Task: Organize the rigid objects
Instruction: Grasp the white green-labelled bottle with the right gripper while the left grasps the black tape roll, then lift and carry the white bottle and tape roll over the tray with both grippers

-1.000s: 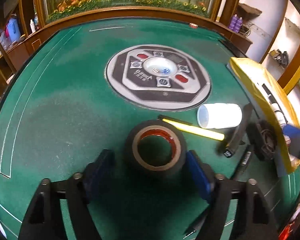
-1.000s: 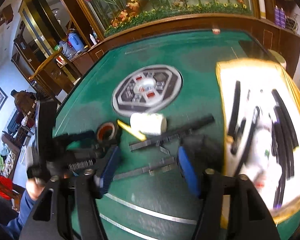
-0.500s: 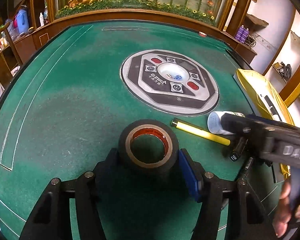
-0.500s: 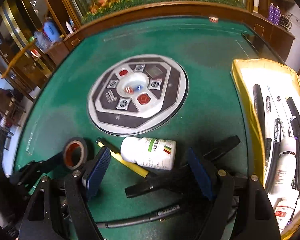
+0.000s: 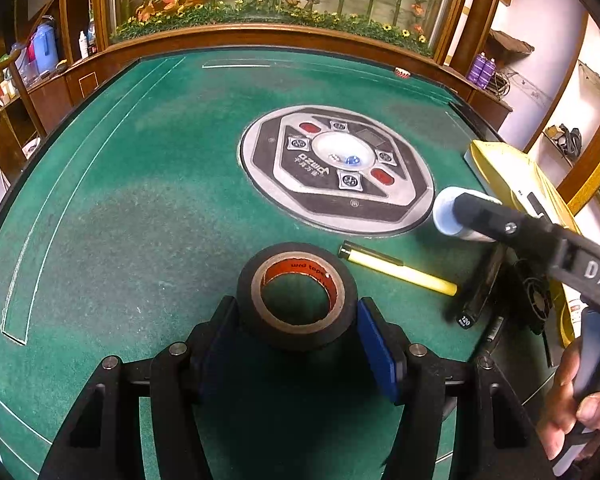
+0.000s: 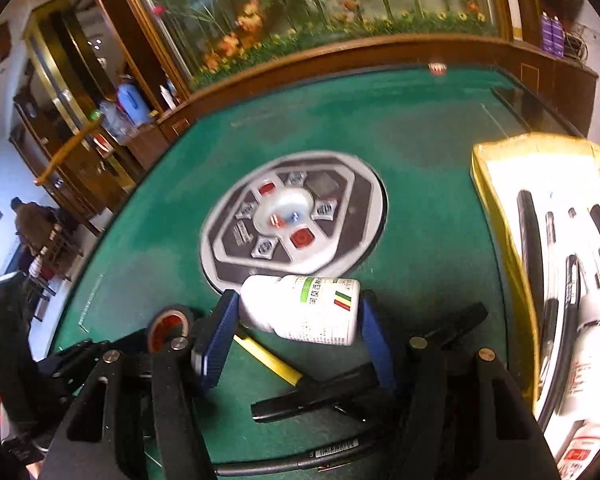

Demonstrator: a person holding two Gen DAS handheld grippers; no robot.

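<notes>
Green felt covers the table [image 5: 112,216], on which a black tape roll [image 5: 297,295] is seen low in the centre of the left wrist view, set between the blue pads of the left gripper [image 5: 296,334]; both pads appear to touch its sides, and the roll is taken as gripped. In the right wrist view a white bottle [image 6: 306,309] with a green-striped label lies on its side between the pads of the right gripper [image 6: 298,326], whose jaws are closing; the left pad is at the cap end and the right pad at the base, though firm pressure cannot be confirmed. A yellow marker [image 5: 400,267] lies just right of the tape roll, with black pens [image 6: 320,394] crowded below the bottle. A yellow-rimmed tray [image 6: 496,216] holding pens and small bottles is seen along the right edge of that view. Broad open felt is left at the left and top of both frames, around the round control panel [image 5: 338,168]. Both grippers are angled downward, and a hand [image 5: 572,408] is seen at the lower right of the left wrist view, wrapped on the right gripper's handle.
</notes>
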